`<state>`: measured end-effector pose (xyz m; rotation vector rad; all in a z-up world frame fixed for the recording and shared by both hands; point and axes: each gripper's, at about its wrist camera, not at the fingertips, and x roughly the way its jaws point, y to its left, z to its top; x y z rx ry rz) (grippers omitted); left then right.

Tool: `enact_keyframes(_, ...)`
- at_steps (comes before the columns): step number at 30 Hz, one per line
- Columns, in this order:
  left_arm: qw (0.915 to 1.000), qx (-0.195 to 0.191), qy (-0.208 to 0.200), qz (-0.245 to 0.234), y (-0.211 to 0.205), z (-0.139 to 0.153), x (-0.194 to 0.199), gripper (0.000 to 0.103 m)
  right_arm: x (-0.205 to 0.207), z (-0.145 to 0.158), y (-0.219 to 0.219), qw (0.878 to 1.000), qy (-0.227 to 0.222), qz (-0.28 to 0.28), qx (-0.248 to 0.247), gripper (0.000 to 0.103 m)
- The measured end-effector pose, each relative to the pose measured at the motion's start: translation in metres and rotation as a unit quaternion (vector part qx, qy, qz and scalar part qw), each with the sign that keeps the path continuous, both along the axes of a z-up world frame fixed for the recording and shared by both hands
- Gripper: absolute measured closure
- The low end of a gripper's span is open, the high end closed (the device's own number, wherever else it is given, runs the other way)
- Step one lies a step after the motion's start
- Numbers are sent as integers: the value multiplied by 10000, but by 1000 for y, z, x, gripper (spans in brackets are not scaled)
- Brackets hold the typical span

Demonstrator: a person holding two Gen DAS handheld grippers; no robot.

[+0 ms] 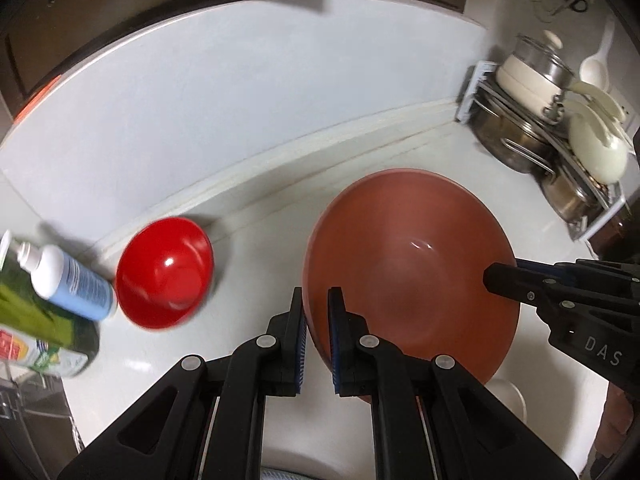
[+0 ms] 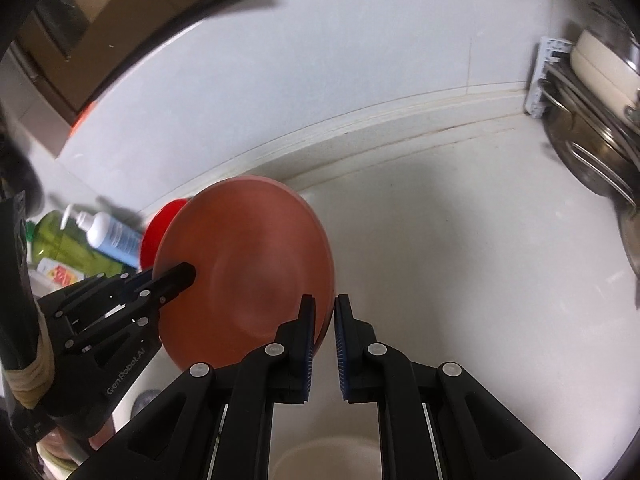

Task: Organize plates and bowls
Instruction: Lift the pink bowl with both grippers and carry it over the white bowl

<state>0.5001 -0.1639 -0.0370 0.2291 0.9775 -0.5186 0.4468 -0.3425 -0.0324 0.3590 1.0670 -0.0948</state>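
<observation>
A large brown-orange plate (image 1: 412, 264) is held up off the white counter by both grippers, one on each side of its rim. My left gripper (image 1: 317, 308) is shut on the plate's left rim. My right gripper (image 2: 325, 312) is shut on the plate's right rim (image 2: 256, 264); it also shows in the left wrist view (image 1: 496, 278). The left gripper shows in the right wrist view (image 2: 184, 274). A small red bowl (image 1: 166, 272) sits on the counter to the left, partly hidden behind the plate in the right wrist view (image 2: 156, 232).
A white-and-blue pump bottle (image 1: 68, 280) and a green bottle (image 1: 36, 320) lie at the left. A white rack (image 1: 480, 92) with steel pots, a lidded pot and white ladles stands at the right. A white bowl rim (image 2: 328, 456) is below the grippers. A tiled wall is behind.
</observation>
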Motion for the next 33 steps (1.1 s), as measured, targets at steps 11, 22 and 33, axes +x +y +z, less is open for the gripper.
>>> enact_keyframes(11,9995,-181,-63,-256,-11,8,-70,91,-75,15,5,9999,-108,-53,-101,92)
enact_keyframes(22,9987,-133,11,-495,-19,-4,-124,91,-140,15,7,9997,-58,-136,-173,92)
enact_keyframes(33,9984,-54,338,-443,-21,-34,-151,91,-172,-9,1,9996,223,-150,-57,92)
